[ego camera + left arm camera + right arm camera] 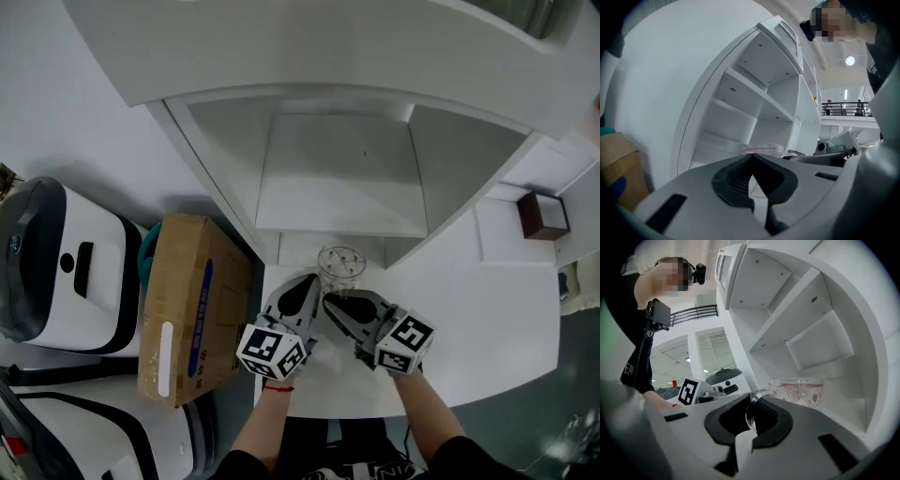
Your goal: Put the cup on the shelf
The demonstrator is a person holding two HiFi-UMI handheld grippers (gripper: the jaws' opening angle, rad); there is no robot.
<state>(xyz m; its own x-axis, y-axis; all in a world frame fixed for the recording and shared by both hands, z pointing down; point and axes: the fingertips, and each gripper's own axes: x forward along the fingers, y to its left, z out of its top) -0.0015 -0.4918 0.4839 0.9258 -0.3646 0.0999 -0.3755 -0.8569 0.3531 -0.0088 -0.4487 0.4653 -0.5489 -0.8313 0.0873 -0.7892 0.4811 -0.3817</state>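
The glass cup (340, 262) stands upright on the white tabletop (487, 309), right at the mouth of the shelf (337, 178), whose lowest bay opens at 12 o'clock from it. The right gripper (333, 302) reaches in from the cup's 6 o'clock, jaws pinched on its clear handle (752, 411). The left gripper (314, 286) sits just beside it at 7 o'clock, jaws closed tip to tip on nothing, the cup's rim just beyond them. A cardboard box (192, 300) lies at 9 o'clock, off the tabletop.

cup (796, 389) base hidden behind right claw (752, 401)
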